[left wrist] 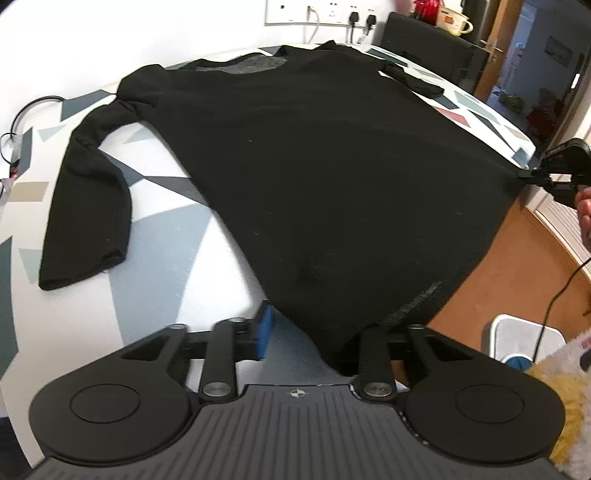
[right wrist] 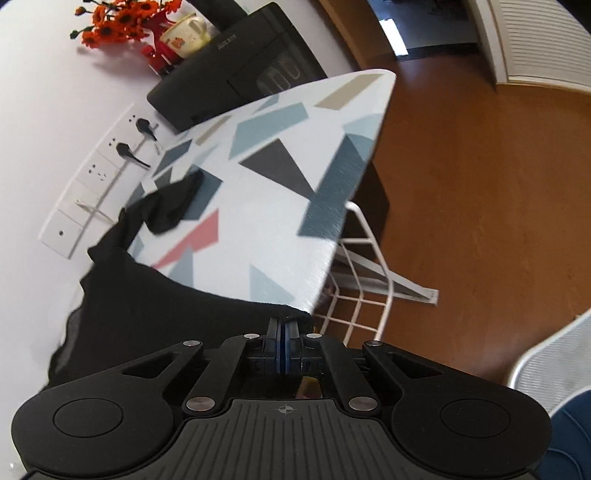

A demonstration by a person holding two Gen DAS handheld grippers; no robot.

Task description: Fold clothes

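Note:
A black long-sleeved shirt [left wrist: 314,166] lies spread over the patterned ironing board [left wrist: 159,258], its hem hanging off the near edge. My left gripper [left wrist: 310,339] is open; the hem's near corner drapes between its fingers, and one blue pad [left wrist: 266,332] shows. My right gripper [right wrist: 283,328] is shut on the other hem corner [right wrist: 291,314]; it shows at the right edge of the left wrist view [left wrist: 532,173]. One sleeve [left wrist: 85,206] lies flat at the left. The other sleeve [right wrist: 173,210] lies crumpled at the far side.
The board [right wrist: 280,177] tapers to a point over an orange-brown floor [right wrist: 480,221]. White wire board legs [right wrist: 354,280] stand under it. A wall socket strip [left wrist: 317,13] with plugs, a black appliance [right wrist: 236,62], flowers and a mug sit behind. Cables lie at the left.

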